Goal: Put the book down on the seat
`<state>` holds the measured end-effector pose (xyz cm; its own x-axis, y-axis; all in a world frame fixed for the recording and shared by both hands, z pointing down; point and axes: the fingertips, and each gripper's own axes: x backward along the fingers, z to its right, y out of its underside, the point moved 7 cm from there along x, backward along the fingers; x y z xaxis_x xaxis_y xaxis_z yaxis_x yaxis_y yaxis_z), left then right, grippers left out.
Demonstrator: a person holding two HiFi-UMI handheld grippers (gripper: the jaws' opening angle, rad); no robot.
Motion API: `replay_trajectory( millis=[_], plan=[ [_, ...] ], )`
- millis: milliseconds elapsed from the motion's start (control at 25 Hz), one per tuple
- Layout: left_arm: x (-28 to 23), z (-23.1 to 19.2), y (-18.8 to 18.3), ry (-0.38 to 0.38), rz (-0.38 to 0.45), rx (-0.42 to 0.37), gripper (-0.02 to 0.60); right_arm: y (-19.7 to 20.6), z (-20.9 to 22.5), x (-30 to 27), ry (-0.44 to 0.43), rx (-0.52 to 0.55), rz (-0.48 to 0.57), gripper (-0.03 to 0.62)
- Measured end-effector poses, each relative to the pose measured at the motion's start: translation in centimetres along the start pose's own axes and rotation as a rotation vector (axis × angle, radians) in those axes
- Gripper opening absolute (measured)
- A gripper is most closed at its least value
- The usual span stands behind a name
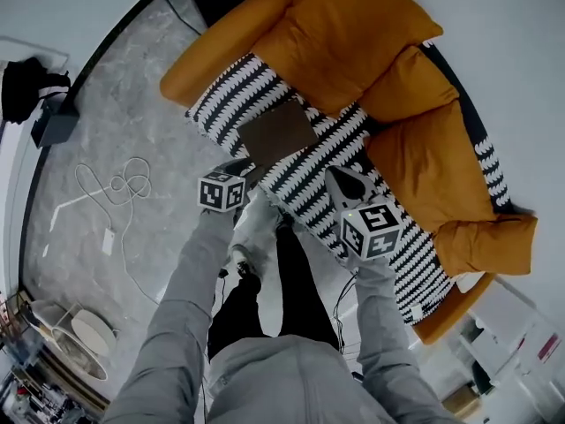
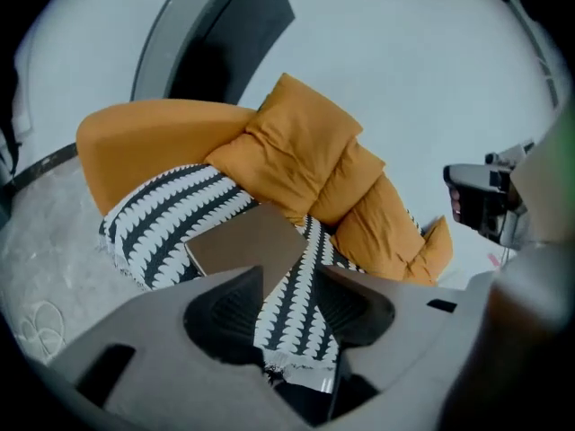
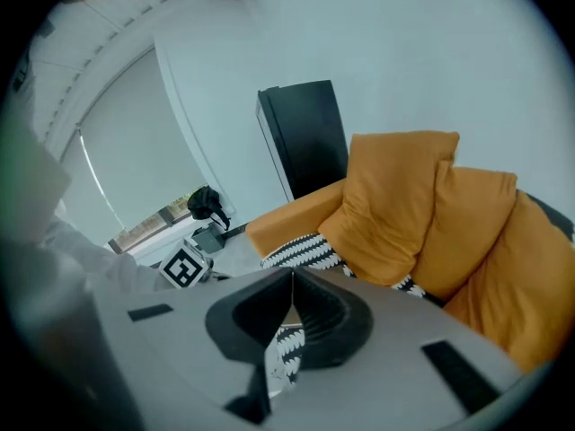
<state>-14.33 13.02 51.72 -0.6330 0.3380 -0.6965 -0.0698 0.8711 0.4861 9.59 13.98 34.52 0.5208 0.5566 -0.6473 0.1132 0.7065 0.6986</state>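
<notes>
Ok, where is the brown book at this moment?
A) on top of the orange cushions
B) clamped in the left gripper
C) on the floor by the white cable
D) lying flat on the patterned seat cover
D: the book lies flat on the black-and-white seat cover, and the left gripper has its jaws apart, pressing on nothing.

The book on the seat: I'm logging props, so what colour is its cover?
The book is plain brown; the head view shows it best.
</notes>
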Motion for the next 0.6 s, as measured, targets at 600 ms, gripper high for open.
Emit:
replay_trajectory(
  millis=[600],
  plan=[
    [15.4, 8.7, -4.7, -0.086, 0.115, -0.337, 0.029, -4.2, -7.8, 9.4, 0.064, 0.119, 0.093, 0.029]
  ],
)
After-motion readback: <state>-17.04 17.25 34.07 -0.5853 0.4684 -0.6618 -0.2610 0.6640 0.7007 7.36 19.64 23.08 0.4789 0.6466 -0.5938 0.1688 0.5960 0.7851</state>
